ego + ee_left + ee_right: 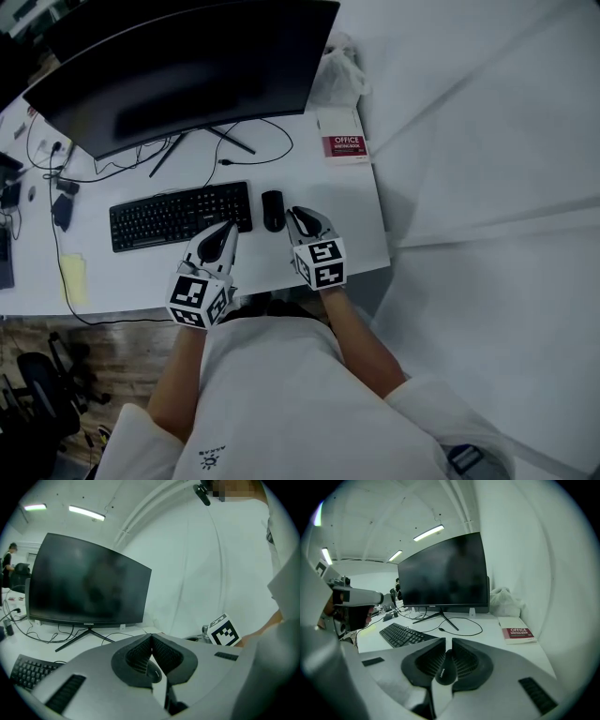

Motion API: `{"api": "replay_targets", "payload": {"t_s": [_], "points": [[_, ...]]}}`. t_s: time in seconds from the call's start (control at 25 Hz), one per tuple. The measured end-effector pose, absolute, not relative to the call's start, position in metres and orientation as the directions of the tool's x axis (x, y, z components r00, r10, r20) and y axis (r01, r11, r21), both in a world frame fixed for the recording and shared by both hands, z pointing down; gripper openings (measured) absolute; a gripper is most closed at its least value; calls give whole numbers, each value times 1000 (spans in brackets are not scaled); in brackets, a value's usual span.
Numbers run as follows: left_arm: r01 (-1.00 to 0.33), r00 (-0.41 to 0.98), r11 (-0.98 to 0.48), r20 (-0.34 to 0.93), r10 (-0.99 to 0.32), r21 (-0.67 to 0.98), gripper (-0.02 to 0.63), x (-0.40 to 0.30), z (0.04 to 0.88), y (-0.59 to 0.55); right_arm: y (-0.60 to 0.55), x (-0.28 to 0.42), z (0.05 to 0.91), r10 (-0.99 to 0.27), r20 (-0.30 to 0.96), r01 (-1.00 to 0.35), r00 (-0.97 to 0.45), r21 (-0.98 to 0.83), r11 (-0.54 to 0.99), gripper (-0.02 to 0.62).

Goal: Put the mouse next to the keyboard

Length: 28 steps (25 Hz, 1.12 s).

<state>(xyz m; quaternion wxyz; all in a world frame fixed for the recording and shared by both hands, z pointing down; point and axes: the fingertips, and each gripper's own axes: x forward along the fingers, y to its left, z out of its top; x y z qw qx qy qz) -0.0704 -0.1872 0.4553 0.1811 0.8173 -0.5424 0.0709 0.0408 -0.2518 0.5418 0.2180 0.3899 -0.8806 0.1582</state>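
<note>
- Tongs, counted: two, one in each hand. The left tongs [151, 635] have their tips pressed together and grip nothing. The right tongs [445, 640] are drawn almost together, with only a thin slit at the tips, and also grip nothing.
- Marker cubes: two. The left cube [199, 298] and the right cube [322, 262] each sit at the wrist end of their tongs.
- Mouse [273, 209]: one, black, lying on the white tabletop [141, 272]. It is just beside the keyboard's right end and does not touch it. In the head view the right tongs' tips are close by its right side.
- Keyboard [178, 216]: one, black. In the head view the left tongs sit over its near right corner.
- Monitor [187, 66]: one, with a dark screen, standing behind the keyboard on a splayed stand.
- Book [344, 148]: one, red and white, near the tabletop's right edge.
- Container: one crumpled white bag [337, 70] beside the monitor. Its contents cannot be seen.
- Only the head view shows a yellow pad [73, 279] at the tabletop's left front.
- Only the right gripper view shows the mouse [443, 670] through the gap below the tips, with "Lenovo" readable on it.
- Only the left gripper view shows a person [7, 559] far off at the left. It also shows the right cube [224, 631] from the side.
</note>
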Motion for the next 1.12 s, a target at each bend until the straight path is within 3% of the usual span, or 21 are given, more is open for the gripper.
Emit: {"api": "replay_targets", "payload": {"t_s": [1.12], "points": [[-902,426,-380,286,-858,203,11,-62,437,-188,-240,79,475,-671,403,-757,-623,-92,647,36]]}}
